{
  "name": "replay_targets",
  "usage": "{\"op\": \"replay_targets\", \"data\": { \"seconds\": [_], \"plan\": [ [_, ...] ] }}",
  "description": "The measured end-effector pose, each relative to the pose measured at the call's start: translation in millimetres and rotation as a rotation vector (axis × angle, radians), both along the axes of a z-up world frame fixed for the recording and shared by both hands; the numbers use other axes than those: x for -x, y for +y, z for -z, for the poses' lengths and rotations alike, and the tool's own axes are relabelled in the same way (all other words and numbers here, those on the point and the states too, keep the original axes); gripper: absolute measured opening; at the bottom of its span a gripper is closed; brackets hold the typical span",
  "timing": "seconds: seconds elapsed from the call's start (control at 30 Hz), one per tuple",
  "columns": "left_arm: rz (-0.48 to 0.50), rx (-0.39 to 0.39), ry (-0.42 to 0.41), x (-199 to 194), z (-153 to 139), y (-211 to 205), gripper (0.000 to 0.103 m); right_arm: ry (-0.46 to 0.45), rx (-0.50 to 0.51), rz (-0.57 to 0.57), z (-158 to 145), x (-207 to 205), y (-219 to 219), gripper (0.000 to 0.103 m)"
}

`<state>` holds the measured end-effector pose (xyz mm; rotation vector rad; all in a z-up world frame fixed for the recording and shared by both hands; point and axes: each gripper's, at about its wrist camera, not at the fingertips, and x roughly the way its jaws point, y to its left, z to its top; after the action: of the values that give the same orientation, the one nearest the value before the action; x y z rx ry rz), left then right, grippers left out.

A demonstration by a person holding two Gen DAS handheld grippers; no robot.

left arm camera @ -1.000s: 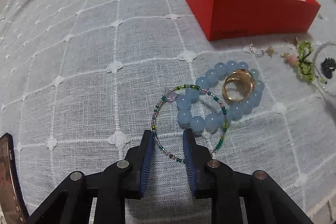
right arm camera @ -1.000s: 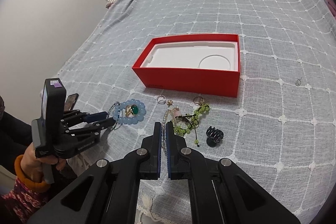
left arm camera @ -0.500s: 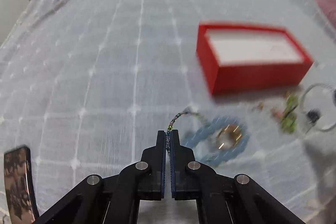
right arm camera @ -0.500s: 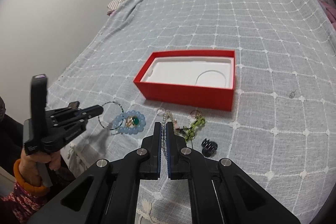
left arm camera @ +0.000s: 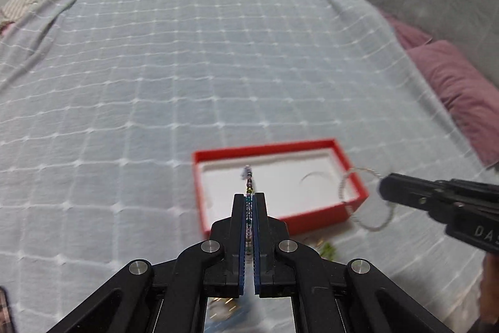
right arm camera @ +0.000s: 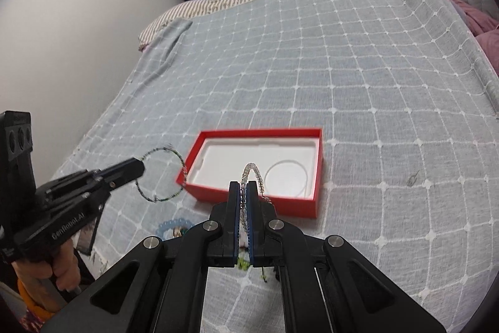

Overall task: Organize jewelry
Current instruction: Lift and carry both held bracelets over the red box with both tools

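We see an open red box (right arm camera: 254, 195) lying flat on the blanket, its white moulded insert (right arm camera: 249, 164) bare, with a round recess toward its right end; a thin bracelet of small green and dark beads (right arm camera: 160, 173) hangs in the air as an upright loop, left of the box; a clear crystal bracelet (right arm camera: 252, 173) arches up edge-on in front of the box's near wall; a pale blue bead bracelet (right arm camera: 171, 225) lies flat on the blanket, nearer than the box and to its left, with a gold ring (right arm camera: 178, 231) set with a green stone inside it.
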<state>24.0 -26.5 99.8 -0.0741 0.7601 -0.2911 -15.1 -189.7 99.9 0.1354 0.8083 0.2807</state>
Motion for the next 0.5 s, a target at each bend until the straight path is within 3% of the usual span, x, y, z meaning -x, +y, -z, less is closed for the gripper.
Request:
{"op": "replay_targets", "data": {
  "seconds": [0.27,0.5],
  "plan": [
    [0.035,0.117,0.036,-30,20,-15,0.001,-0.039,0.005,0.024,6,-25,6,0.004],
    [-0.035,0.089,0.093,-51,48,-5,0.001,0.022,-0.012,-0.046,32,-46,30,0.004]
  ]
}}
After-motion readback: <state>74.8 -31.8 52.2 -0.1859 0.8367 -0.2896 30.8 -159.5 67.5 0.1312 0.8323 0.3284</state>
